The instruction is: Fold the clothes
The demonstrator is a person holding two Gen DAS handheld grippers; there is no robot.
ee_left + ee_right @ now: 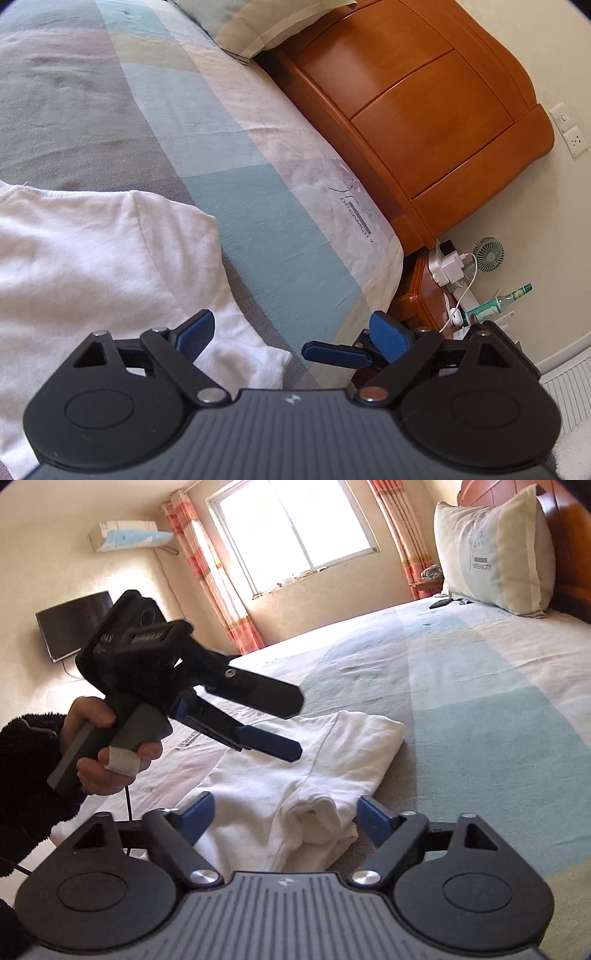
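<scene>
A white garment [332, 760] lies partly folded on the bed, one thick rolled edge nearest me. My right gripper [284, 814] hangs low over that edge, open, with the rolled cloth between its blue pads [195, 812]; I see no pad pressing on it. A person's hand [110, 746] holds my left gripper [297, 725] above the garment's far-left part, its jaws apart and empty. In the left wrist view the left gripper [291, 336] is open above the garment's [92, 258] corner and the bedsheet.
The bed has a striped sheet [229, 155], a pillow [495, 550] and a wooden headboard [424, 110]. Beside it, a nightstand [424, 291] holds a charger, a small fan [489, 254] and a green bottle [498, 302]. A window [291, 528] and wall TV [74, 624] lie beyond.
</scene>
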